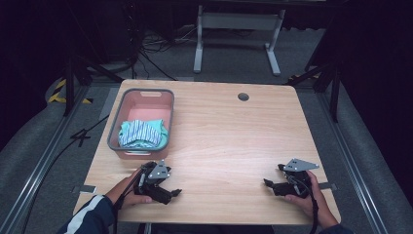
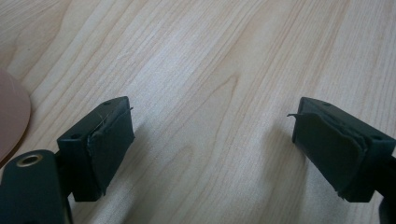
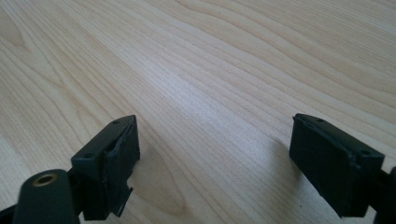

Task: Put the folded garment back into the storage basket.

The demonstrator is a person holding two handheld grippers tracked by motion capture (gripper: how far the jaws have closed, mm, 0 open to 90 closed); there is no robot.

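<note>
High view: both tongs, left (image 1: 165,187) & right (image 1: 273,184), apart w/ nothing held, lower frame; clothes (image 1: 142,132) lie in basket (image 1: 117,122) upper left, untouched.

The basket (image 1: 141,124) sits on the table (image 1: 229,141) just beyond the left gripper (image 1: 171,194) — folded cloth (image 1: 142,133) inside — well left of the right gripper (image 1: 269,185).

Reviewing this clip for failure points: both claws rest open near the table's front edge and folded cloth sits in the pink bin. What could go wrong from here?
1. The cloth is stacked loosely, so a pinch by the left claw might lift only the top layer.
2. The bin looks light and could slide or tip if the cloth snags.
3. Torn pad facing could weaken the grip.
</note>
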